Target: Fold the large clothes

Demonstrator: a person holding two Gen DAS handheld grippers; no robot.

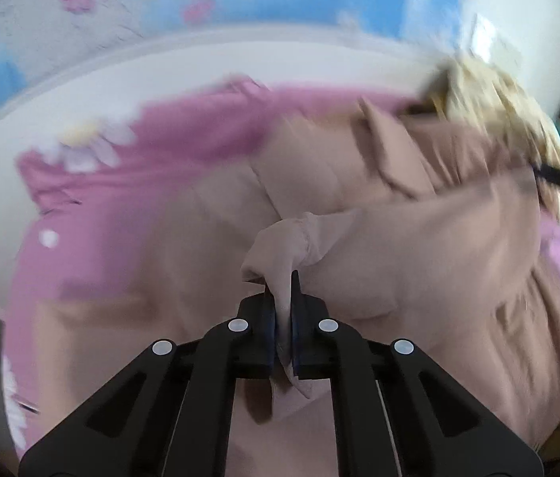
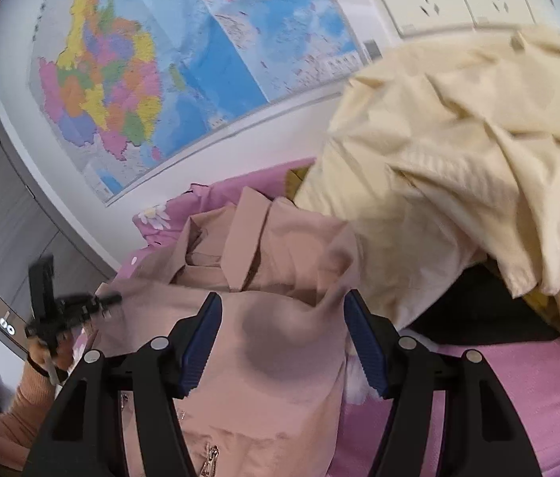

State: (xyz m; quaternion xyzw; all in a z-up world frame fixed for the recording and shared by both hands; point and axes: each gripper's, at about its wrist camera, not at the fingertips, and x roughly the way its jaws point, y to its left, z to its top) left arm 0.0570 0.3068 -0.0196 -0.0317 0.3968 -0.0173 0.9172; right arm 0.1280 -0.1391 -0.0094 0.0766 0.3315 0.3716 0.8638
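The left gripper [image 1: 283, 306] has its jaws closed on a sleeve cuff of the beige jacket [image 2: 264, 318], while the right gripper [image 2: 282, 342] hovers with jaws wide apart and empty, so this looks like the sleeve-folding step. The jacket lies on the pink bedsheet [image 2: 498, 389] beside a cream garment [image 2: 459, 151], collar toward the wall map [image 2: 168, 63], long axis running away from the right camera. Next, the cuff probably needs carrying across the body.

**Open right gripper over a dusty-pink jacket**

The right gripper [image 2: 282, 338], with blue-padded fingers [image 2: 365, 348] spread wide, sits above a dusty-pink zip-up jacket [image 2: 264, 262] lying on a pink floral bedsheet [image 2: 498, 389]. A crumpled cream-yellow garment [image 2: 459, 151] lies beside it. The left gripper [image 2: 63, 308] appears at left, blurred. A colourful wall map [image 2: 168, 63] hangs behind.
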